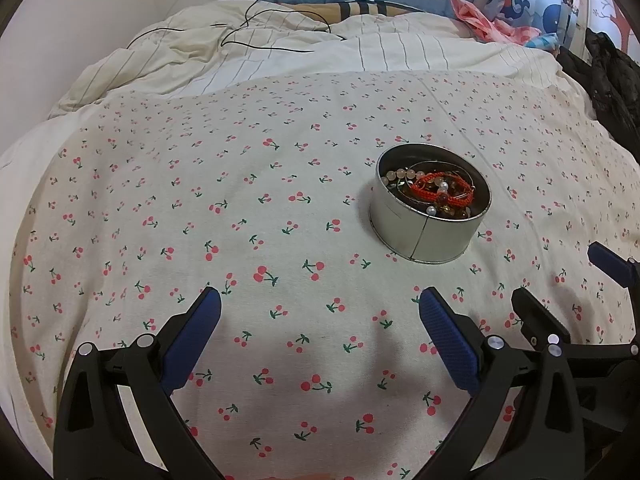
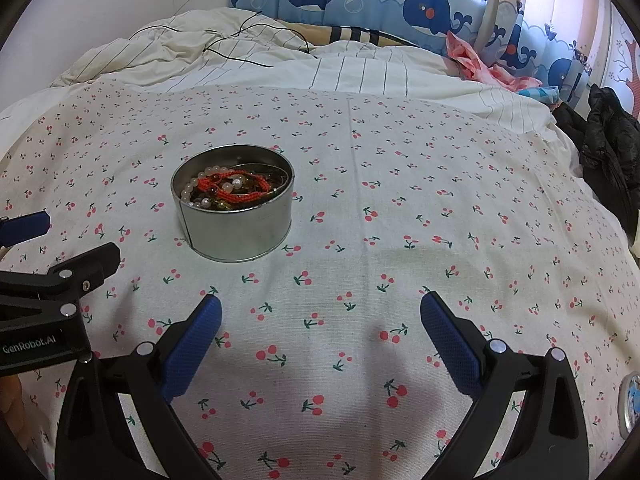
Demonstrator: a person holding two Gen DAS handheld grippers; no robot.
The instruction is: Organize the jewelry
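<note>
Nearest, the left claw (image 1: 320,308) hangs over the cherry-print bedspread (image 1: 240,208) with its blue-padded fingers spread wide and empty; the right claw (image 2: 320,312) beside it is likewise wide apart and holds nothing. Ahead sits the round silver metal tin (image 1: 420,236), open-topped, holding a red braided cord bracelet (image 1: 436,190) and pale bead strands (image 2: 200,184). The tin lies forward-right of the left claw and forward-left of the right, roughly between them, neither clearly nearer. At the right edge, possibly the tin's lid (image 2: 628,404).

A cherry-print sheet (image 1: 280,240) covers the bed, with a rumpled striped duvet (image 1: 280,56), a black cable (image 1: 240,32), whale curtains (image 2: 400,0), pink cloth (image 2: 476,60) and a black jacket (image 2: 608,140) beyond.
</note>
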